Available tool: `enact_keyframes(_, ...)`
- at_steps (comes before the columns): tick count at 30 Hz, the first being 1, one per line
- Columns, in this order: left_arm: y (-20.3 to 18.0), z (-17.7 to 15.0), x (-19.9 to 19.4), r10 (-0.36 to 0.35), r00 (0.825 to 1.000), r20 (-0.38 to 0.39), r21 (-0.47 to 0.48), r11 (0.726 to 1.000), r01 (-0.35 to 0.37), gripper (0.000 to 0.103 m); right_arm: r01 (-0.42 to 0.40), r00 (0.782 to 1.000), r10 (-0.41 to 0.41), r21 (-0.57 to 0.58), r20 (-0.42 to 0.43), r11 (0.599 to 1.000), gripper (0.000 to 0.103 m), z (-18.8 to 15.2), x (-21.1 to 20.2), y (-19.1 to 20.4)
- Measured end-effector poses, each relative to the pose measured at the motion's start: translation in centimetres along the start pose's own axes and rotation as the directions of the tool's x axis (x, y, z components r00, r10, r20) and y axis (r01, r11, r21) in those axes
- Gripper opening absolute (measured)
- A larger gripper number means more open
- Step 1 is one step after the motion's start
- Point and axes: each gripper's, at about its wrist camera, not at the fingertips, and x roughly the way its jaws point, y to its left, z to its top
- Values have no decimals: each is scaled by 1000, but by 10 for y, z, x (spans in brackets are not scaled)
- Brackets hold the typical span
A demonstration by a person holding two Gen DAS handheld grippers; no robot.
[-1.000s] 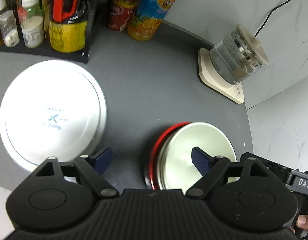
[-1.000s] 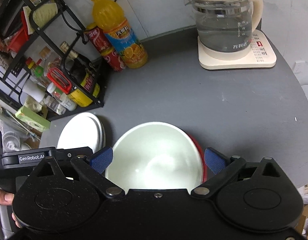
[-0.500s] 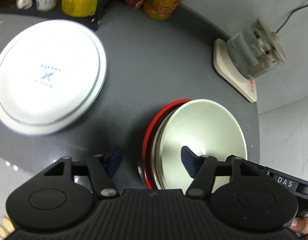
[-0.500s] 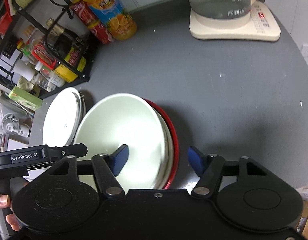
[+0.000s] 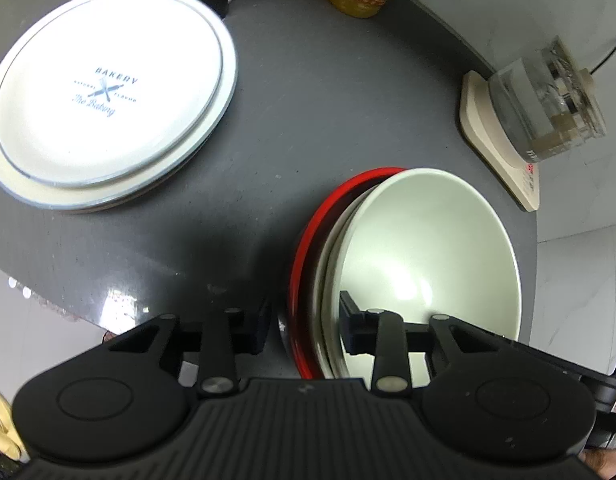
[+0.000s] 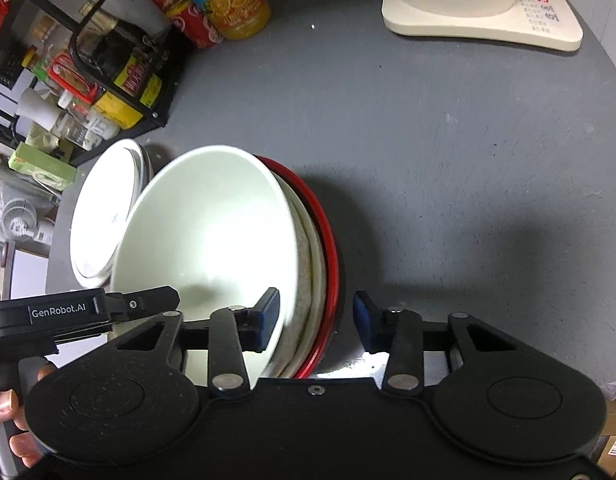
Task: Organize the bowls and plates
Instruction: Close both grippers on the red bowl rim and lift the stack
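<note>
Bowl stack (image 5: pixel 428 240) rim straddled by both grippers.

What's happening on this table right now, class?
A person holds two grippers astride a nested stack of bowls: white ones inside a red bowl. The left gripper straddles the stack's left rim, the right gripper its right rim, jaws of both part open, neither yet clamped. A stack of plates sits to the left.
</note>
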Motion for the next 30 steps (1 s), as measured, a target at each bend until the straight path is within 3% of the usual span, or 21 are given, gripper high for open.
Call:
enact_keyframes(5, -3, -3, 4, 19, 1000, 0, -7, 1000, -19, 27, -17, 1000, 17, -21, -25, 1000, 31, 1, 7, -1)
enact_keyframes(12, -4, -5, 1, 39, 999, 3, -6, 999, -39, 26, -12, 1000, 11, -53, -20, 999, 30, 1, 6, 1)
enact_keyframes(30, 12, 13, -37, 16, 993, 118, 5, 1000, -17, 26, -31, 998, 37, -113, 46, 993, 30, 19, -4, 41)
